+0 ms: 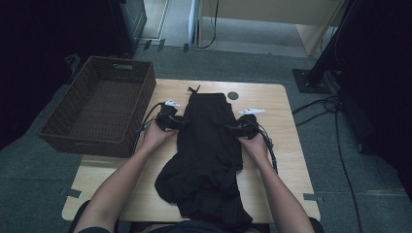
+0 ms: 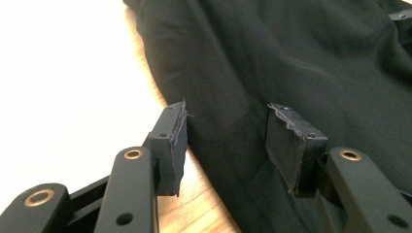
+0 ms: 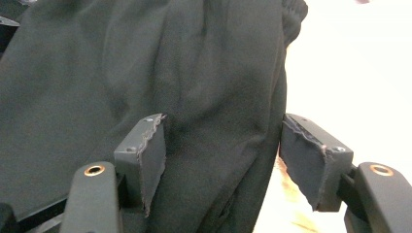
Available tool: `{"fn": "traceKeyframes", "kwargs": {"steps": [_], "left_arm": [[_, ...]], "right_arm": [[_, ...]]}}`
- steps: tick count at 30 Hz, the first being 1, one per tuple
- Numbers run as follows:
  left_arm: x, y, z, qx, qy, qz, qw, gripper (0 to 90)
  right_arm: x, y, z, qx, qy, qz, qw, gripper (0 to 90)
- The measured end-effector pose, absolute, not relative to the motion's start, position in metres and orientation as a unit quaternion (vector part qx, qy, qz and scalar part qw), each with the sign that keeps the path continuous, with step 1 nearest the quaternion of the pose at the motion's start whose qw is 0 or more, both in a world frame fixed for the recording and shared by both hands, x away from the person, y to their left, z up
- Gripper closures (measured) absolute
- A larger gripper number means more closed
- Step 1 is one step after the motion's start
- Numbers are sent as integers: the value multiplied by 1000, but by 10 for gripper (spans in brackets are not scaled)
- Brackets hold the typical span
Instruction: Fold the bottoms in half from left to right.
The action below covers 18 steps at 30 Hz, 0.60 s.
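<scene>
The black garment is lying lengthwise down the middle of the table, its narrow end far from the person and its bunched lower part spilling toward the near edge. The left tongs and right tongs are sitting at its two side edges, about level with each other. In each gripper view the jaws are standing apart with the cloth's edge lying between the pads, nothing pinched. To fold well, each pair should probably bite only the edge layer at matching heights, then lift together so the cloth is not skewing; the crumpled near part likely needs smoothing first.

The table is pale wood, standing on grey carpet. A brown wicker basket is resting against its left side. Cables are trailing across the floor at right, and the room's edges are lying in deep shadow
</scene>
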<state>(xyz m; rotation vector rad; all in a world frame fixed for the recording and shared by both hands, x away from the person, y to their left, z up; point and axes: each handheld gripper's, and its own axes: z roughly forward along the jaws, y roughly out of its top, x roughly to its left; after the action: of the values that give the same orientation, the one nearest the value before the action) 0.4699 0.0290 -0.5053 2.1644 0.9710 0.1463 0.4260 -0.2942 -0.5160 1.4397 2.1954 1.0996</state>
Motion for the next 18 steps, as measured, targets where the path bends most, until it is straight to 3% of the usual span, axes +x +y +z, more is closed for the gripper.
{"fn": "traceKeyframes", "kwargs": {"steps": [6, 11, 18], "left_arm": [[469, 23, -508, 847, 374, 59, 373, 495], [465, 17, -509, 851, 364, 61, 374, 555], [461, 10, -510, 855, 350, 54, 379, 677]], "right_arm": [[425, -289, -518, 492, 768, 378, 159, 353], [421, -285, -522, 480, 768, 382, 185, 400], [418, -280, -522, 474, 768, 391, 180, 552]]}}
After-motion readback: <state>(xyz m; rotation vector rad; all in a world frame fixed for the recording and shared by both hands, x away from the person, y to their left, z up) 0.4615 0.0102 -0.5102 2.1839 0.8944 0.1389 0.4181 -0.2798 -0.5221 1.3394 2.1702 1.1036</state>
